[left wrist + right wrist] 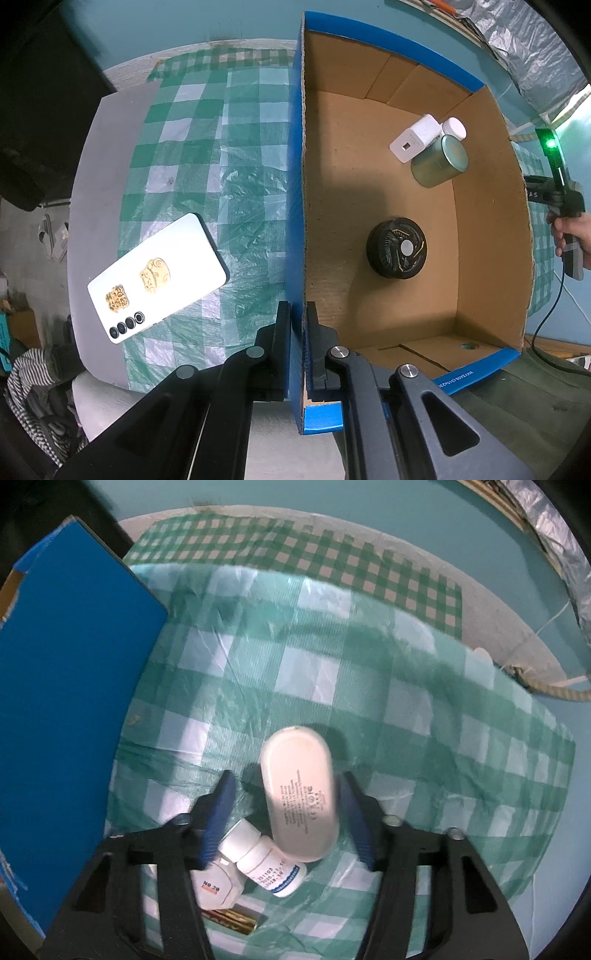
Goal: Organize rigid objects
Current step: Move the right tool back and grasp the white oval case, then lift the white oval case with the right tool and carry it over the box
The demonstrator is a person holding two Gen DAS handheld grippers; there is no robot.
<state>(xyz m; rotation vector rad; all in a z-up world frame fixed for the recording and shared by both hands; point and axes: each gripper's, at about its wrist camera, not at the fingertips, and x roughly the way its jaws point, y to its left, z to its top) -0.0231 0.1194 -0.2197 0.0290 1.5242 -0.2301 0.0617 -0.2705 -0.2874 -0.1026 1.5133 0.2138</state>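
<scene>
My left gripper (298,314) is shut on the left wall of a blue cardboard box (297,206). Inside the box lie a black round fan (397,247), a green tin (439,160), a white charger (415,137) and a white bottle (454,127). A white phone (157,277) lies face down on the checked cloth, left of the box. My right gripper (284,797) is open around a white oval power bank (299,794) on the cloth, fingers either side, apart from it. A small white pill bottle (264,862) and a white "No 29" container (214,884) lie below it.
The box's blue outer wall (74,701) stands left of the right gripper. A gold-coloured flat item (232,919) lies under the right gripper. The green checked cloth (369,686) covers the table. The hand with the right gripper (569,221) shows beyond the box. Clothes (33,387) lie off the table's left edge.
</scene>
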